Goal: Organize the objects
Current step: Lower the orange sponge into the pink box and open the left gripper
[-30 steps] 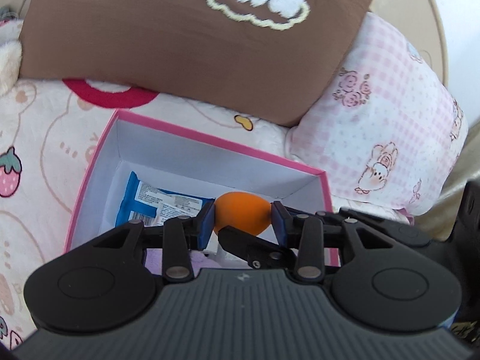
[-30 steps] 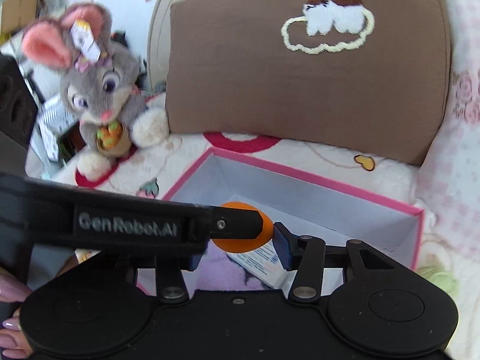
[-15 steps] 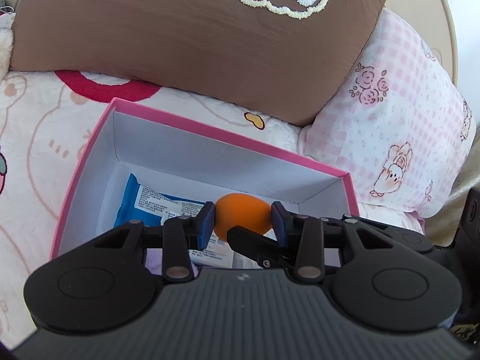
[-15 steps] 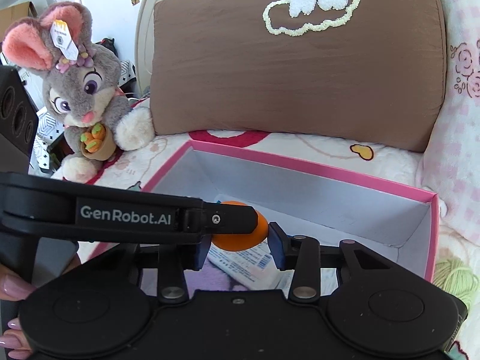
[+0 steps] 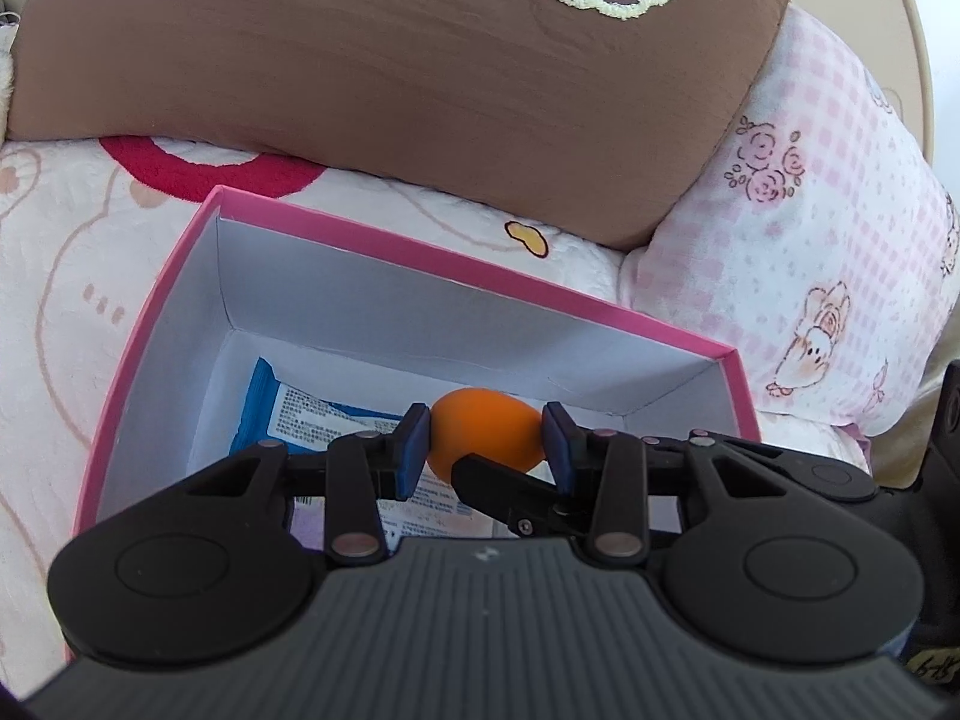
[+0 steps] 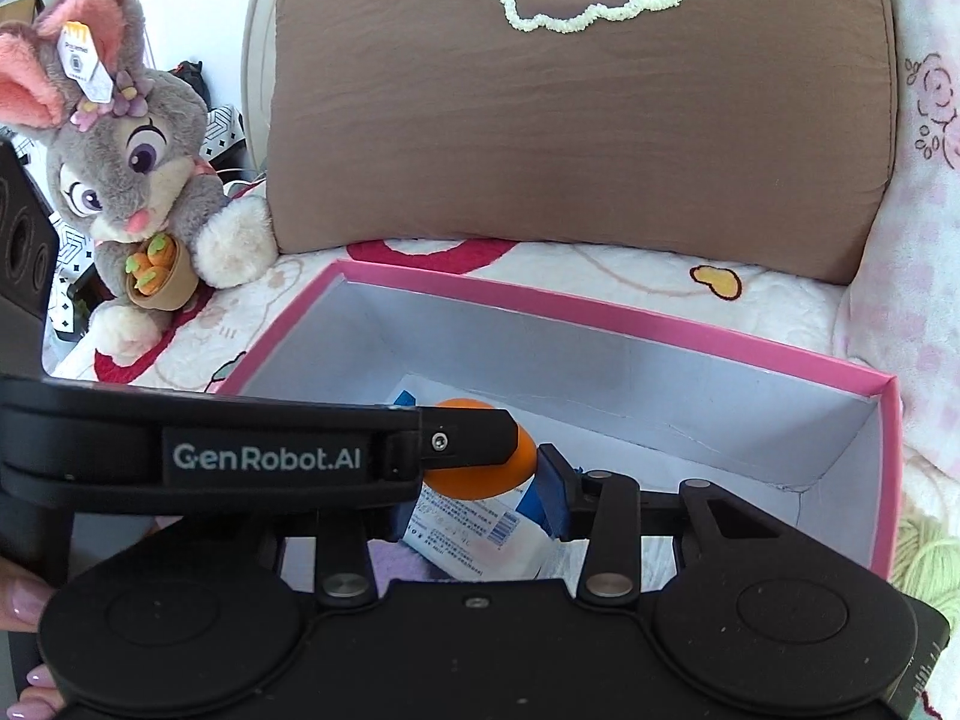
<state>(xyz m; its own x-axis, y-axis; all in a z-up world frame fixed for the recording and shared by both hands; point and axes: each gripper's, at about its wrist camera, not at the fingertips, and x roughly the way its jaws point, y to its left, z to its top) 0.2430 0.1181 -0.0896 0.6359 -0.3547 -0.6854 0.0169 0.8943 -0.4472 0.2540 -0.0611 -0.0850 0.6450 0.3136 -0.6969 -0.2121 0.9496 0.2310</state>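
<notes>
Orange, smooth and egg-shaped, the soft sponge-like object (image 5: 485,433) sits pinched between the two blue pads of the left gripper (image 5: 485,443); both pads press on its sides. It hangs above the interior of the pink-rimmed cardboard box with white inner walls (image 5: 384,312), over the blue-and-white plastic packet (image 5: 300,420) lying on the box floor.

From the right wrist view, the right gripper (image 6: 480,480) is at the same orange object (image 6: 480,468). Its jaws have just been closing, with the orange object between them. Its right-hand blue pad (image 6: 549,498) lies against the object's side; the opposite pad is hidden behind the left gripper's black finger marked "GenRobot.AI" (image 6: 264,456), so a full grip by this gripper cannot be confirmed. The packet (image 6: 480,534) shows printed text and a barcode, and a pale purple item (image 6: 396,561) lies beside it in the box (image 6: 600,312).

The box rests on a cream quilted bedspread with red and pink cartoon prints (image 5: 72,276). Behind it leans a brown cushion with a white embroidered cloud (image 6: 576,120); a pink-checked pillow with rabbit prints (image 5: 828,264) lies beside the cushion. A grey plush rabbit with pink ears, holding a basket of carrots (image 6: 132,180), sits well apart from the box at the bed's edge. Green yarn (image 6: 924,558) lies just outside the box's near corner. Fingertips with pale polished nails (image 6: 24,600) show at the lower left edge of the right wrist view.
</notes>
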